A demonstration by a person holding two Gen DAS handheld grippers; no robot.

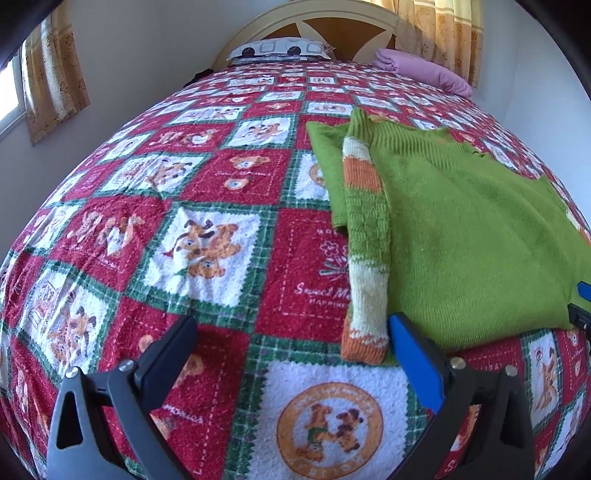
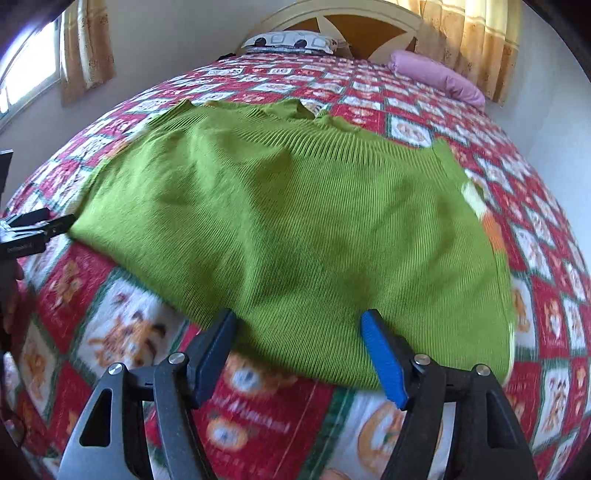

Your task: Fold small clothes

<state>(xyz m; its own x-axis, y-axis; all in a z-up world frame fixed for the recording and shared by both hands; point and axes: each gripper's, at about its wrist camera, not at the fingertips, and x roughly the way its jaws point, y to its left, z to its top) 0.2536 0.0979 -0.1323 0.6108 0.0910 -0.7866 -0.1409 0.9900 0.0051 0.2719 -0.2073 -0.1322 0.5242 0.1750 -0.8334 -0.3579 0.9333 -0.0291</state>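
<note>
Green sweater (image 2: 295,221) lies on "Sweet" quilt (image 1: 207,177); both tongs (image 1: 293,345) (image 2: 299,345) gape, empty.

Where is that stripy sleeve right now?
In the left wrist view, the striped sleeve lies folded along the green sweater's left edge, its cuff nearest the open left gripper.

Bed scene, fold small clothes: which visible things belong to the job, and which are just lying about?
Part of the job:
green sweater, spread flat
its striped sleeve, folded onto the body
left gripper, open, empty
right gripper, open, at the hem

Just lying about:
patterned bedspread
pink pillow
black-and-white pillow
headboard
curtains
</note>
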